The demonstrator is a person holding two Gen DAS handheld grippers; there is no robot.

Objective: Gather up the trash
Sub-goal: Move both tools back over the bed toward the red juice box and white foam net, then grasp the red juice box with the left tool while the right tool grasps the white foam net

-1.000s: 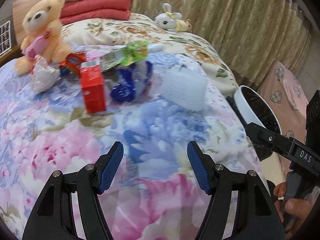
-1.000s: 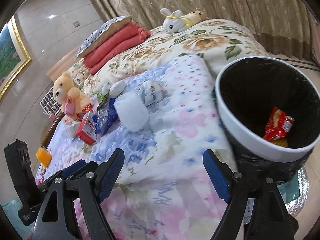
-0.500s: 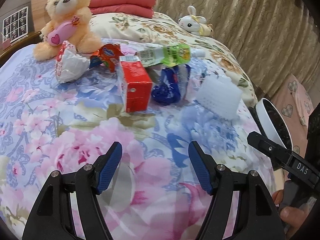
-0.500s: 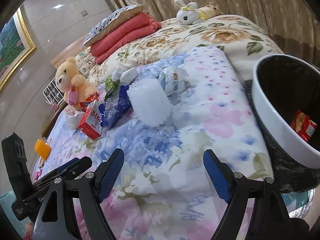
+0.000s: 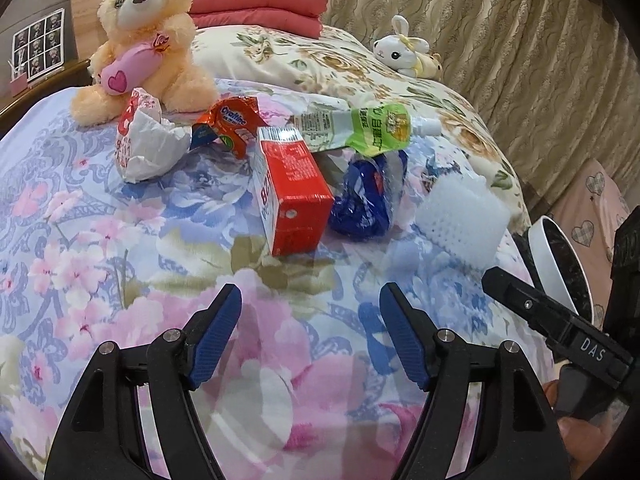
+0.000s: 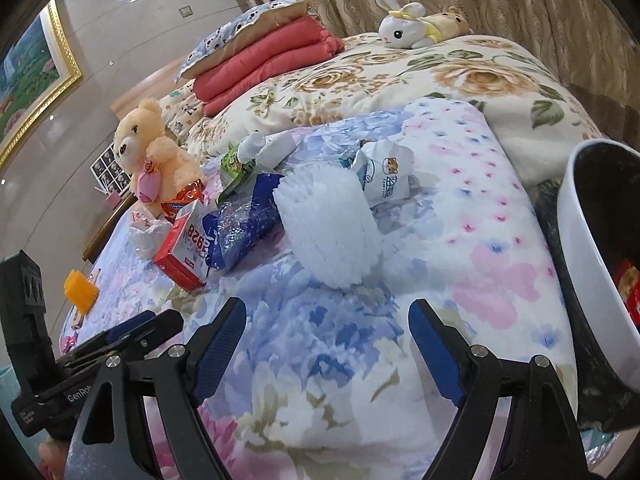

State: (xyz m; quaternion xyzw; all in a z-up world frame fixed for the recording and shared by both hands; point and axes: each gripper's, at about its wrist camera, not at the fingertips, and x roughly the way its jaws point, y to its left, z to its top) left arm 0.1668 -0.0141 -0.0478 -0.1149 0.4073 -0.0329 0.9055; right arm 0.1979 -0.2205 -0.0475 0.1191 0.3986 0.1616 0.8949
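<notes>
While both my grippers hang unclenched, left gripper (image 5: 310,334) having just widened with nothing between: red carton (image 5: 292,192) dead ahead of it on bedspread (image 5: 100,240), long axis pointing away; right gripper (image 6: 328,344) faces white foam (image 6: 328,224).

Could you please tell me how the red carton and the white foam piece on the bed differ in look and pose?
The red carton is a printed, sharp-edged box lying on its side; the white foam piece is plain, ribbed and soft-edged. The carton lies in front of the left gripper, the foam in front of the right gripper. Both rest untouched on the floral quilt.
</notes>
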